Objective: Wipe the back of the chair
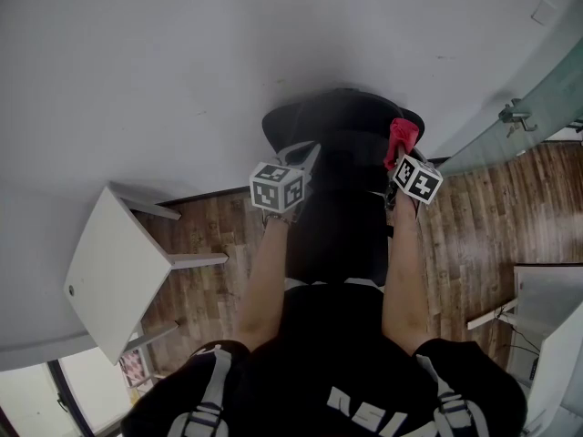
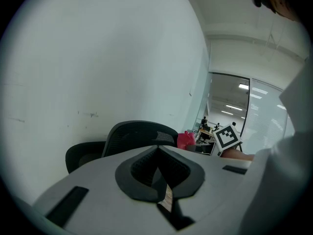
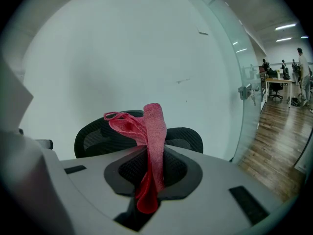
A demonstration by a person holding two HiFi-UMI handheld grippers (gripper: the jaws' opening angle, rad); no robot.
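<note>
Chair (image 1: 342, 144), black, stands against the white wall (image 1: 228, 62), directly ahead of the person and between the two arms. Its mesh back (image 2: 142, 133) runs crosswise in front of both grippers. The left gripper (image 1: 305, 157) has its jaws pressed together with nothing between them. The right gripper (image 1: 401, 153) is clamped on a red cloth (image 3: 151, 131), which stands lengthwise up out of the jaws, its top end flopping left, near the back's upper edge.

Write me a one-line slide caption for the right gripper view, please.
Right tongs shut on a red cloth, facing the black mesh chair back by a white wall.
</note>
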